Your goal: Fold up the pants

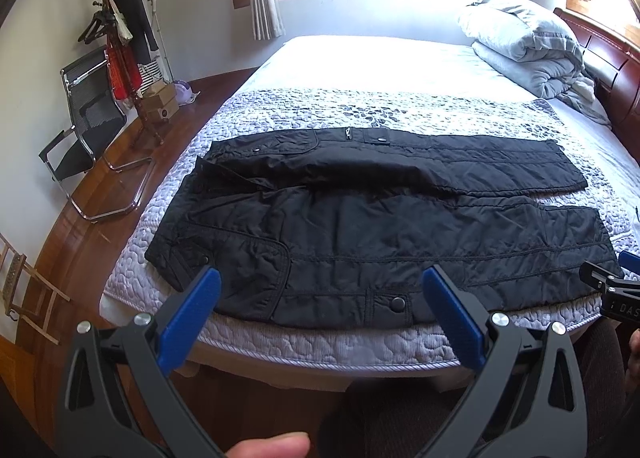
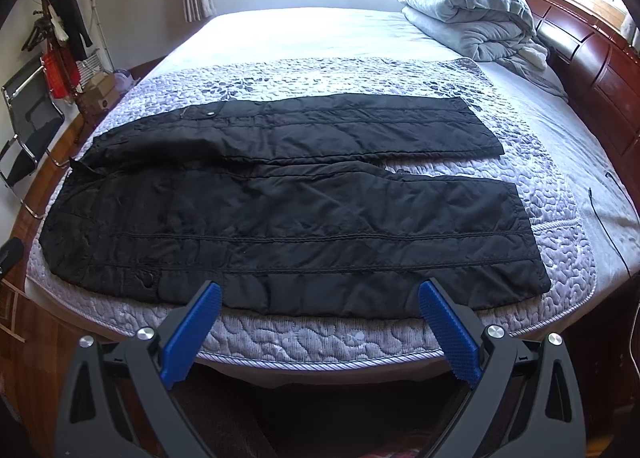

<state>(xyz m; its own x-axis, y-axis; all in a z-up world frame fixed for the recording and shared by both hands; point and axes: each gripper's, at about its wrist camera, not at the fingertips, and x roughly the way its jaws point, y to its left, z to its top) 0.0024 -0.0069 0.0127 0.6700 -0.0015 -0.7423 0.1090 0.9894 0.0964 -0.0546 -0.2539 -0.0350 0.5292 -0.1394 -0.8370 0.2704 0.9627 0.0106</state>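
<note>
Black quilted pants (image 1: pixel 360 226) lie flat across the near end of the bed (image 1: pixel 320 346), waist to the left, both legs spread out to the right. They also show in the right wrist view (image 2: pixel 280 218). My left gripper (image 1: pixel 320 278) is open and empty, hovering at the near edge of the pants by the waist and pocket. My right gripper (image 2: pixel 320 290) is open and empty at the near edge of the near leg. The right gripper's tip also shows at the right edge of the left wrist view (image 1: pixel 616 282).
A folded grey duvet (image 1: pixel 528 46) lies at the head of the bed by the wooden headboard (image 1: pixel 612 70). A chair (image 1: pixel 88 126), a coat stand (image 1: pixel 120 42) and boxes (image 1: pixel 160 102) stand on the wood floor left of the bed. A thin black cable (image 2: pixel 612 218) lies on the sheet at right.
</note>
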